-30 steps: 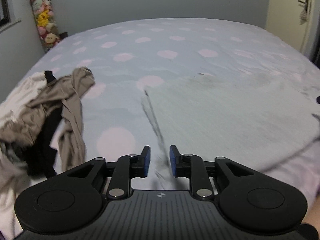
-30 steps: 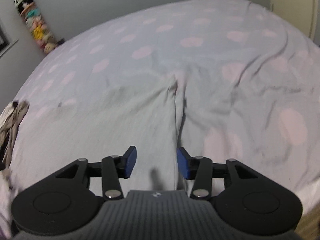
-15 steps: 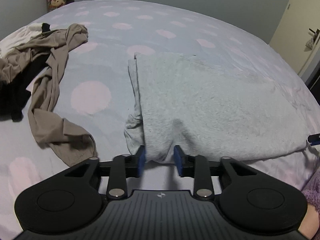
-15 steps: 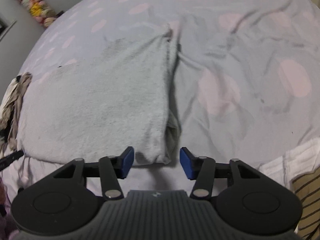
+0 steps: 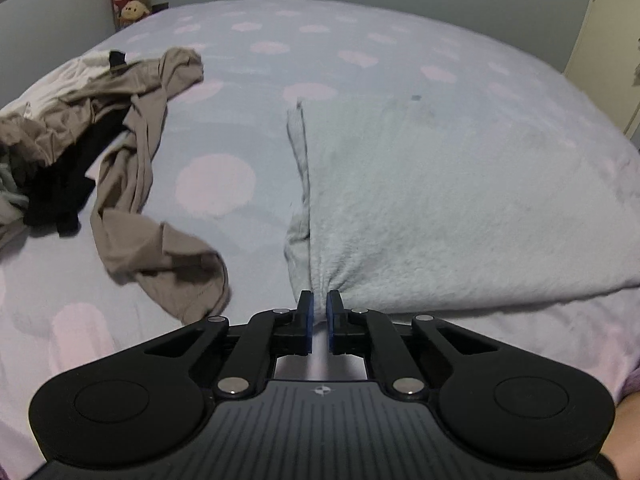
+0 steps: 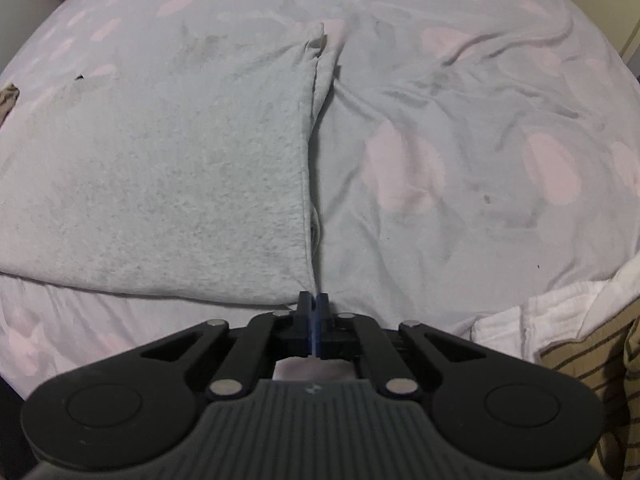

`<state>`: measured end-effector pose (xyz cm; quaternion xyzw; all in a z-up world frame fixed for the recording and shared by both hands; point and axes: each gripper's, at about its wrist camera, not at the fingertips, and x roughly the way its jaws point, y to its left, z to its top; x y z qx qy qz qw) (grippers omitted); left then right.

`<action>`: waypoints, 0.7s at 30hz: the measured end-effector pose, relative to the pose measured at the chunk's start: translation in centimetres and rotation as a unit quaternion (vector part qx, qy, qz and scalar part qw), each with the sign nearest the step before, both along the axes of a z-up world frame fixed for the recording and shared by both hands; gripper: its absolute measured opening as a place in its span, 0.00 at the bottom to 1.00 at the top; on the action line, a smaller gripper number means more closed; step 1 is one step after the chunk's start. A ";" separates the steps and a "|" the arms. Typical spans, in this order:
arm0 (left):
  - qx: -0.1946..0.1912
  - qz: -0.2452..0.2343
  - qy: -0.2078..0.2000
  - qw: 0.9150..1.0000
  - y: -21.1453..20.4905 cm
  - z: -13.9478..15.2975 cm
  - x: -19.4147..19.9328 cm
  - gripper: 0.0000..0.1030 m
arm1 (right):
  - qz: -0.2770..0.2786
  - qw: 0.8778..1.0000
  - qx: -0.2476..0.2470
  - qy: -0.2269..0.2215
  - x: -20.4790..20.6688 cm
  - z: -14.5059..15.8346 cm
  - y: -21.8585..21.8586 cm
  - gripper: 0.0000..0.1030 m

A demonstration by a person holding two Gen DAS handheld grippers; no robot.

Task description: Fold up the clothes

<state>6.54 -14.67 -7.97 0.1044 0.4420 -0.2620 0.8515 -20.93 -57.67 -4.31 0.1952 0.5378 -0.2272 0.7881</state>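
On the dotted bed (image 5: 248,128) lies a folded, fuzzy grey garment (image 5: 440,208). The left tool (image 5: 319,307) pinches its near-left corner; the right tool (image 6: 313,307), just closed, pinches the near-right corner. Both pinched corners are hidden.

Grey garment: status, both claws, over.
Left claw shut on grey garment near-left corner, right claw on near-right corner. Both just closed. Tan clothes lie apart, nothing blocking.

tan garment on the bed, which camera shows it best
The left wrist view: the tan garment lies crumpled in full view left of the grey folded cloth, over black clothing. The right wrist view catches only a sliver at its left edge.
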 end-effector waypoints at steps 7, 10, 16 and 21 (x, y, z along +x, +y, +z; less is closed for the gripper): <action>0.036 -0.009 -0.009 0.999 0.2 0.2 -0.5 0.13 | 0.020 0.998 -0.011 0.053 1.0 -0.5 0.5 0.02; 0.041 -0.007 -0.015 0.999 0.9 0.7 -1.0 0.13 | 0.003 0.999 -0.026 0.036 0.4 0.2 0.4 0.06; 0.003 -0.012 -0.029 0.999 1.1 2.5 -1.2 0.39 | -0.015 0.993 -0.052 -0.107 -2.1 3.5 0.5 0.48; -0.039 0.003 -0.048 0.998 0.5 4.5 -0.6 0.52 | -0.076 0.981 -0.013 -0.176 -3.6 5.0 -1.4 0.62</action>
